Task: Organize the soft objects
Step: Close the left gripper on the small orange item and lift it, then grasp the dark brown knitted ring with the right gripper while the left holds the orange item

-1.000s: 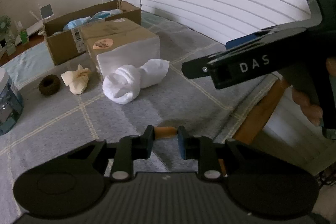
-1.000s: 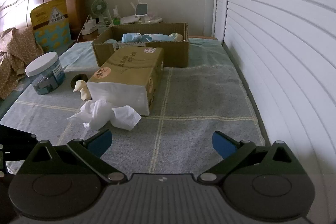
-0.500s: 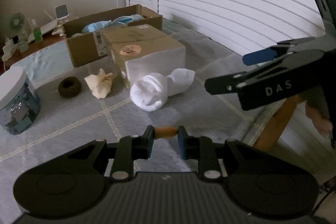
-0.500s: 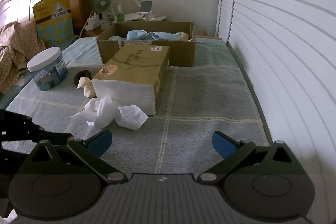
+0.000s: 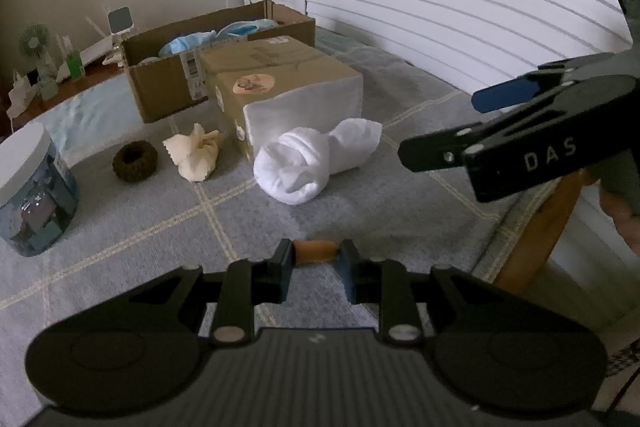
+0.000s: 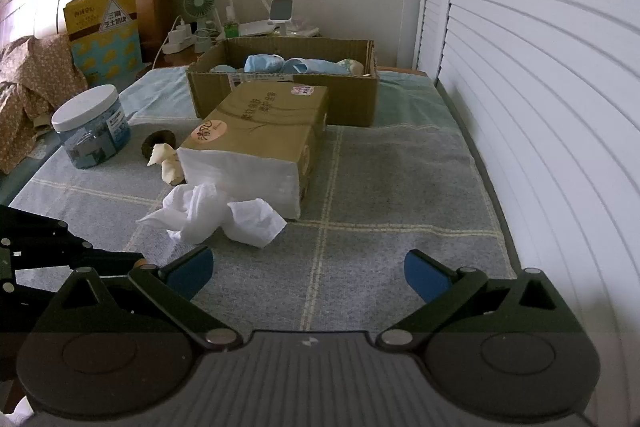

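A: How are the two claws sitting?

B: Both tilt down toward the bed cover [image 6: 400,187]. The left gripper [image 5: 316,267] has its jaws drawn close on a small orange-brown piece [image 5: 315,251], pinched between the pads. What that piece is, I cannot tell. The right gripper [image 6: 308,273] has its blue pads spread wide with nothing between them.

A: Can one claw see the other?

B: Yes. In the left view the right one reaches in from the right edge, above the cover, with part of a hand [image 5: 624,223] behind it. In the right view the dark frame of the left one sits at the lower left corner.

A: Where are the soft things?

B: A white bundle of cloth [image 5: 312,159] lies on the cover ahead of both claws, touching the white end of the tissue pack [image 6: 260,147]. It is well ahead of the left claw and apart from it. Seen from the right claw, it lies ahead and to the left of the left pad, not between the pads. A cream cloth knot [image 5: 196,155] lies left of the pack, with a dark brown ring [image 5: 135,161] just beside it.

A: And further back?

B: An open cardboard box [image 6: 352,103] stands behind the pack, with light blue soft items [image 6: 276,63] inside. A jar with a white lid [image 6: 92,127] stands off to the left.
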{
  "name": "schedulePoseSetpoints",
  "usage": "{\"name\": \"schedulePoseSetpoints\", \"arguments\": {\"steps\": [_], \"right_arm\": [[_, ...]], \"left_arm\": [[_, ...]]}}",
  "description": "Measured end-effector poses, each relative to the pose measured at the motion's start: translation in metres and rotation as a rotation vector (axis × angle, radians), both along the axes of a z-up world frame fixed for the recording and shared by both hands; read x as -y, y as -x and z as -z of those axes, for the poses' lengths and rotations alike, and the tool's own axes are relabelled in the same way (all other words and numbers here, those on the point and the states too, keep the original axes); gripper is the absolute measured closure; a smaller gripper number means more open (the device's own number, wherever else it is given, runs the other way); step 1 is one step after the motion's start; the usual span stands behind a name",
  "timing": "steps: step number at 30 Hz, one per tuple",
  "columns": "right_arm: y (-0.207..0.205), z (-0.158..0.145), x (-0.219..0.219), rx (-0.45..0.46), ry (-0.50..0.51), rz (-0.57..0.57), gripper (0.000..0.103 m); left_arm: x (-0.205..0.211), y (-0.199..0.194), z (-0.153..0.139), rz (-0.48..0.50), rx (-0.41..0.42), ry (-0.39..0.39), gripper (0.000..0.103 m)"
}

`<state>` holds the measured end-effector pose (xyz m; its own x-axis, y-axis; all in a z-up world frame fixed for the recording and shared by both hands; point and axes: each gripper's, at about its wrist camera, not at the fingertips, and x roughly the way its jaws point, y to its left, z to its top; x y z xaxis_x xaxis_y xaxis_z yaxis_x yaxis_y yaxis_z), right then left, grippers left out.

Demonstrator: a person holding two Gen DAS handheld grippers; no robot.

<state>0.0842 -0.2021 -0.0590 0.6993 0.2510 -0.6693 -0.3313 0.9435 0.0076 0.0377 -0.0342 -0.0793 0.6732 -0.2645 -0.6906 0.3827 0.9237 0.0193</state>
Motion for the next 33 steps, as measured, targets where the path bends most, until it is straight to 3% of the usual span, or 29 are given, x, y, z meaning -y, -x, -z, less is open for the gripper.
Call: {"name": "schedulePoseSetpoints", "arguments": {"steps": [17, 25, 33], "right_arm": [[0.002, -0.002, -0.002, 0.009, -0.002, -0.021, 0.000], [-0.002, -0.023, -0.029, 0.061, 0.010, -0.142, 0.004], [-0.025, -0.044, -0.086, 0.095, 0.026, -0.308, 0.009]], "left_arm": [[-0.005, -0.002, -0.004, -0.018, 0.006, 0.003, 0.080], [-0.032, -0.006, -0.014, -0.079, 0.022, 0.003, 0.080], [-0.073, -0.010, -0.019, -0.165, 0.029, 0.006, 0.080]]}}
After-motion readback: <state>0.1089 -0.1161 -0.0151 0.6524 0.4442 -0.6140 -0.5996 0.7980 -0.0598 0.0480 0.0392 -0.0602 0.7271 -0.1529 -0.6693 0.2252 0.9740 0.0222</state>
